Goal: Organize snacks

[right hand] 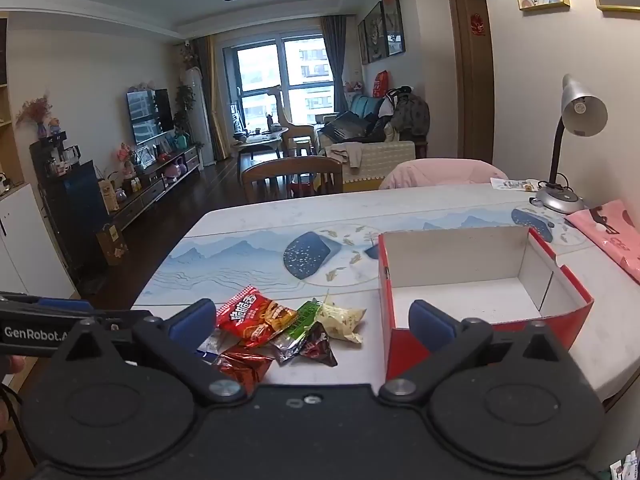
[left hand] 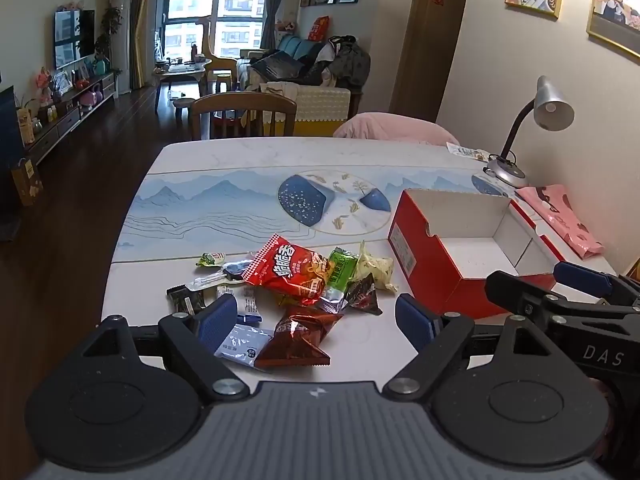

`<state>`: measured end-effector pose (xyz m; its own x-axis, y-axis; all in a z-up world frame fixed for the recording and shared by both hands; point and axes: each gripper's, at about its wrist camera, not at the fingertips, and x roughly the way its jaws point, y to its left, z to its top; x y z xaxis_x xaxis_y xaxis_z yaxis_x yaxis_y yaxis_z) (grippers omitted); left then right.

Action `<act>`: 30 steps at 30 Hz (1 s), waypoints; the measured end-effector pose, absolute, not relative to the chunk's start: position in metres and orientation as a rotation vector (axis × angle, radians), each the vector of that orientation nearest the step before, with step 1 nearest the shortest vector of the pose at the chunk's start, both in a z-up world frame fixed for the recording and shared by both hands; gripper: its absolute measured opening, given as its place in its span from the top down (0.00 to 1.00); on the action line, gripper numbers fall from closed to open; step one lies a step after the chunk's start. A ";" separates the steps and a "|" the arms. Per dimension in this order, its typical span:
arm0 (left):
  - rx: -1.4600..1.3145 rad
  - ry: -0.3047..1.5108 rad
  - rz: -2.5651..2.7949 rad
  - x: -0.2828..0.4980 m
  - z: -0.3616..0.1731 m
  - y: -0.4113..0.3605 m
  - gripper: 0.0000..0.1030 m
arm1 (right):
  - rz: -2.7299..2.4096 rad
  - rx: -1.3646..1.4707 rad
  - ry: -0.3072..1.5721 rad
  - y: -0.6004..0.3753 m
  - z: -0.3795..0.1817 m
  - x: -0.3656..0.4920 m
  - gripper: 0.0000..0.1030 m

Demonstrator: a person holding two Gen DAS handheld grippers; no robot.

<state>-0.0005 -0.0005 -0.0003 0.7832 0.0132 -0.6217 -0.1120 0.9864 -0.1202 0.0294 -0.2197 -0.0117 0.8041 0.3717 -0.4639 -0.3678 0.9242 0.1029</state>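
Note:
A heap of snack packets lies on the table's near side: a large red bag (left hand: 290, 274) (right hand: 256, 314), a green packet (left hand: 340, 270) (right hand: 304, 318), a pale crinkled packet (left hand: 376, 268) (right hand: 342, 318), a dark triangular packet (left hand: 362, 298) (right hand: 318, 344), a red-brown pouch (left hand: 298, 338) (right hand: 242, 366) and a blue-white packet (left hand: 242, 344). Right of the heap stands an open red box (left hand: 468, 248) (right hand: 472, 280) with a white, empty inside. My left gripper (left hand: 316, 320) hovers open over the near packets. My right gripper (right hand: 312, 322) is open too, above the table between heap and box. In the left wrist view the right gripper's blue fingers (left hand: 582, 276) show beside the box.
A grey desk lamp (left hand: 516, 136) (right hand: 568, 152) and a pink bag (left hand: 564, 216) (right hand: 612, 236) sit at the table's right by the wall. Wooden chair (left hand: 244, 114) and a pink-covered chair (left hand: 396, 130) stand at the far edge. The table (left hand: 224, 208) has a blue mountain-print cover.

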 end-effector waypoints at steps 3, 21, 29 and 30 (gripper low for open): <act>-0.162 0.667 0.073 -0.002 0.000 0.000 0.16 | 0.390 -0.028 0.499 -0.208 -0.013 0.031 0.00; -0.165 0.672 0.086 -0.004 0.002 0.004 0.16 | 0.404 -0.009 0.519 -0.215 -0.013 0.028 0.00; -0.160 0.663 0.087 -0.004 0.005 0.003 0.16 | 0.392 -0.018 0.519 -0.215 -0.012 0.025 0.00; -0.158 0.662 0.089 -0.005 0.005 0.004 0.16 | 0.390 -0.021 0.514 -0.215 -0.011 0.023 0.00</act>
